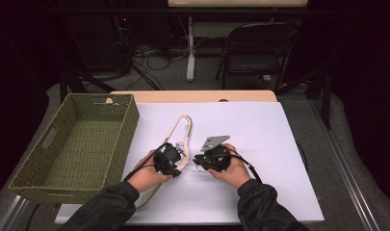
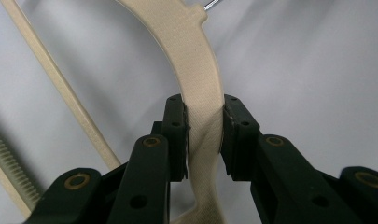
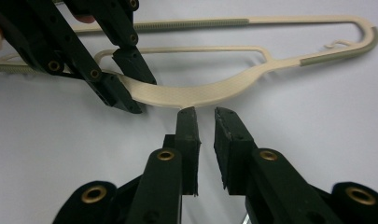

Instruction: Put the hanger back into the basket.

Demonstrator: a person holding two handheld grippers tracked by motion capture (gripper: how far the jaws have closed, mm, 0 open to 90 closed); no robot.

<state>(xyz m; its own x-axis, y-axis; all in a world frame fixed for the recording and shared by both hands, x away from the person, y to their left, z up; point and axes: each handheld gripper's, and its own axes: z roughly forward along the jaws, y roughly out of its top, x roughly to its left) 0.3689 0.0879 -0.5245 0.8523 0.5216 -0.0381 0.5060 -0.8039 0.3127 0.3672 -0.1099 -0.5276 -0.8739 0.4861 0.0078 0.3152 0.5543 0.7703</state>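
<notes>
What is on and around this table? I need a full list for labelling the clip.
Clothes hanger: one, cream, flat on the white table, centre.
Basket: one, green woven, at the table's left edge.
Table: one, white top.
Folding chair: one, dark, on the floor beyond the table.
Cables: several, dark, on the floor at the back.
Left gripper: one, black, jaws closed on the hanger's broad curved part.
Right gripper: one, black, jaws a little apart, nothing between them, just short of the hanger.
Sleeves: two, dark, bottom edge.
</notes>
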